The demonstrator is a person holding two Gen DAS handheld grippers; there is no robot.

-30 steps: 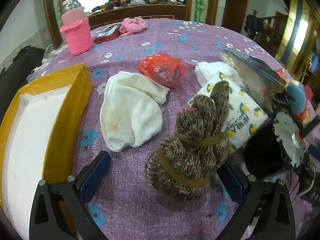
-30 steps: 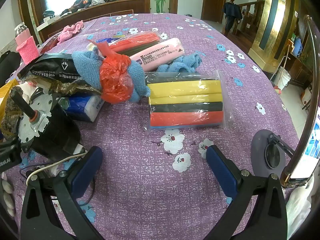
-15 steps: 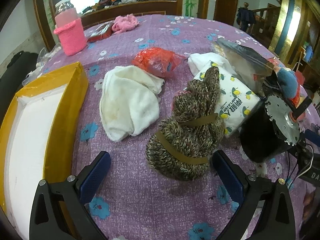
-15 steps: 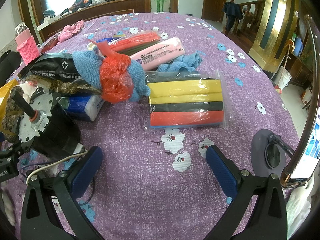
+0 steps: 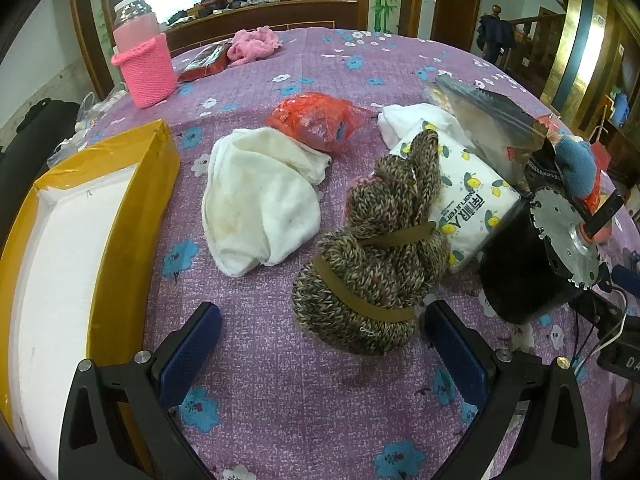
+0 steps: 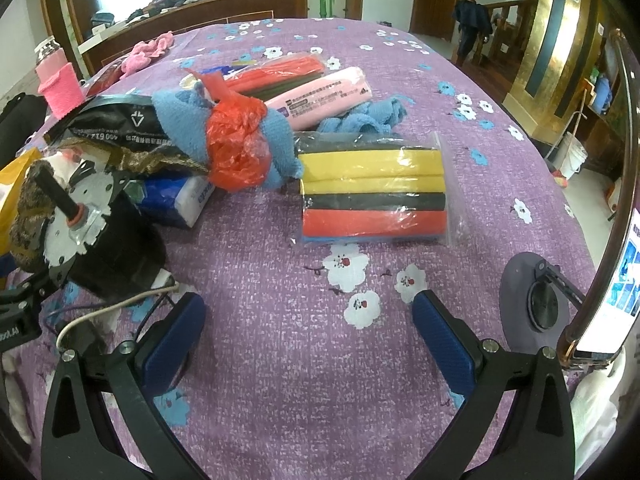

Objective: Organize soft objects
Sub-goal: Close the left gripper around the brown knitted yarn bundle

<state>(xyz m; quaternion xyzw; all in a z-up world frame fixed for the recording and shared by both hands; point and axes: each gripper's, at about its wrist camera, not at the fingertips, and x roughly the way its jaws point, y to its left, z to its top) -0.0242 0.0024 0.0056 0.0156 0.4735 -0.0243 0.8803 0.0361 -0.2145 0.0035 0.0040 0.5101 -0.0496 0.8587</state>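
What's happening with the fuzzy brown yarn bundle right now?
Both jaws open, empty. Left gripper facing yarn bundle, not gripping. Motor crowds its right side.

A black motor (image 5: 532, 256) stands on the purple floral counter (image 5: 280, 380). A phone (image 6: 612, 300) leans at the right edge. A pink-sleeved jar (image 5: 140, 56) stands far back.

The yellow tray (image 5: 132, 216) is running off the left wrist view's left and bottom edges. The knitted bundle (image 5: 380, 264) is covering part of the tissue pack (image 5: 476, 208) — its print is staying unreadable. In the right wrist view, the black motor (image 6: 108, 256) is hiding most of a blue-and-white packet (image 6: 180, 200), and a phone (image 6: 612, 292) is being cut by the right edge.
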